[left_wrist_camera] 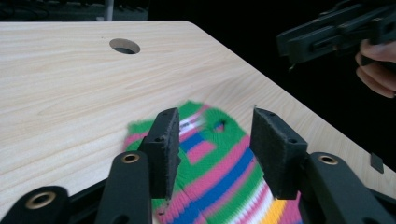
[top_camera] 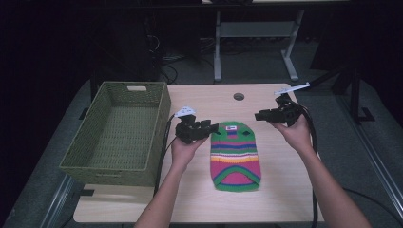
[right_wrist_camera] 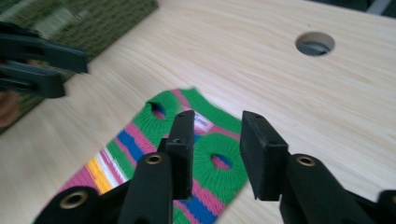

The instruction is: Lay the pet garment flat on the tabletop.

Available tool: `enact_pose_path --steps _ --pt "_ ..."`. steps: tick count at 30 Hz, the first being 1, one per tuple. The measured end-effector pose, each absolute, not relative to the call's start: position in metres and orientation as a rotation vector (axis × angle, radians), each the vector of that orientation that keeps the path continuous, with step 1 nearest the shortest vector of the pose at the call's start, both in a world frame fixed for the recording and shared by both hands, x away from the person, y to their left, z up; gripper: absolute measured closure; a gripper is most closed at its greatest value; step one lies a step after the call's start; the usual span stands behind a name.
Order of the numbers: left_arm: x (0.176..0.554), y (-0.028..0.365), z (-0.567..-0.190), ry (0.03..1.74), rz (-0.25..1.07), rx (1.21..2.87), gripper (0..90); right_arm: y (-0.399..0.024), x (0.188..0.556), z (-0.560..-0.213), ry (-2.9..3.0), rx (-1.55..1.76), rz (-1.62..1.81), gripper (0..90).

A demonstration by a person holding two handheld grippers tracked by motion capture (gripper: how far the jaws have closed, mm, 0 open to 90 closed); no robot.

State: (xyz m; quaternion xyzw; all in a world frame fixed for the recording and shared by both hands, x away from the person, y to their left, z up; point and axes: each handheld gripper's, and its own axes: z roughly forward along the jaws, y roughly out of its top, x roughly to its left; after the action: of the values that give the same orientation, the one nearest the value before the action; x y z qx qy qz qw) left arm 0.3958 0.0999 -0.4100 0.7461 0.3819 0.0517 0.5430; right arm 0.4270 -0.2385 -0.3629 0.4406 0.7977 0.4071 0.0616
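Observation:
A small knitted garment [top_camera: 235,154] in green, pink, blue, yellow and white stripes lies flat on the wooden table [top_camera: 285,190]. It has two round green-rimmed openings near its far end [right_wrist_camera: 215,161]. My left gripper [top_camera: 212,127] hovers at the garment's far left corner, jaws apart with nothing between them [left_wrist_camera: 215,140]. My right gripper [top_camera: 260,115] is held above the table just off the far right corner, also open and holding nothing [right_wrist_camera: 217,135]. Both point inward toward each other.
A green woven basket [top_camera: 90,114] with nothing in it stands at the table's left side, close to my left hand. A round cable hole [top_camera: 238,96] sits near the far edge. Bare wood [top_camera: 290,166] lies to the right of the garment.

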Motion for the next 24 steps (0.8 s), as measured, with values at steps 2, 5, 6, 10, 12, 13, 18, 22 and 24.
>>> enact_pose_path --steps 2,5,6,10,12,13,18,22,24 --pt "0.395 0.101 -0.411 0.907 0.127 1.789 51.2 -0.241 0.429 -0.369 2.430 1.356 1.220 62.7" --pt "0.392 0.103 -0.413 0.914 0.112 1.786 51.2 -0.244 0.426 -0.379 2.449 1.357 1.219 61.4" --pt "0.391 0.103 -0.414 0.916 0.112 1.788 51.2 -0.245 0.425 -0.382 2.460 1.366 1.227 61.0" --pt "0.386 0.103 -0.416 0.908 0.104 1.804 50.7 -0.247 0.421 -0.391 2.498 1.374 1.225 59.3" --pt "0.385 0.103 -0.417 0.913 0.100 1.805 50.1 -0.248 0.420 -0.394 2.514 1.384 1.231 58.3" --pt "0.385 0.103 -0.417 0.913 0.095 1.805 49.7 -0.249 0.419 -0.395 2.519 1.381 1.243 57.8" --pt "0.382 0.103 -0.416 0.903 0.091 1.808 49.2 -0.252 0.415 -0.399 2.537 1.379 1.290 56.0" --pt "0.382 0.105 -0.416 0.904 0.085 1.805 48.5 -0.257 0.414 -0.402 2.545 1.377 1.345 54.3" --pt "0.382 0.106 -0.417 0.908 0.082 1.804 47.7 -0.260 0.414 -0.404 2.555 1.384 1.380 53.0"
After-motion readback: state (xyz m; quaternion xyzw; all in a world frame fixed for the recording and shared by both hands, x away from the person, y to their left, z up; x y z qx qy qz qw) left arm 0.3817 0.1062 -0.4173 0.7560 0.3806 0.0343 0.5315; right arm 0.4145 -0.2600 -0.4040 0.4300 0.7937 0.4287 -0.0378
